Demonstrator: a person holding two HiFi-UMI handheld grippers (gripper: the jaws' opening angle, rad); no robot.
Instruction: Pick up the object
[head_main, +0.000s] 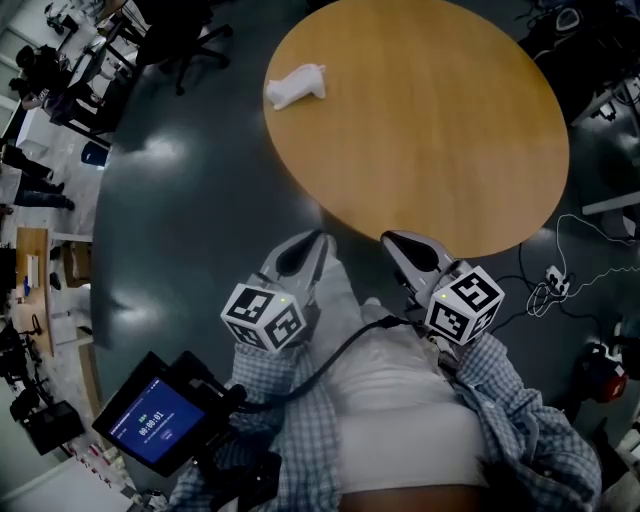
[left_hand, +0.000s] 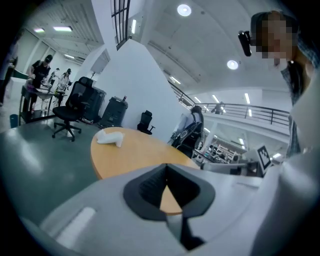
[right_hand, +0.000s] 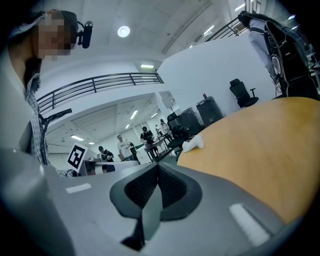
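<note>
A small white object (head_main: 295, 85) lies on the far left part of a round wooden table (head_main: 430, 140). The left gripper view shows the same object (left_hand: 110, 137) far off on the table top, and the right gripper view shows it (right_hand: 192, 144) small at the table's edge. My left gripper (head_main: 318, 238) is held close to my body, short of the table's near rim, with its jaws shut and empty. My right gripper (head_main: 388, 240) sits beside it at the table's near edge, jaws shut with nothing between them.
Dark green floor (head_main: 180, 200) surrounds the table. A black office chair (head_main: 190, 45) stands beyond the table at the left. Cables (head_main: 560, 275) trail on the floor at the right. A handheld screen (head_main: 155, 420) hangs at my lower left. People stand at desks (right_hand: 130, 142) far off.
</note>
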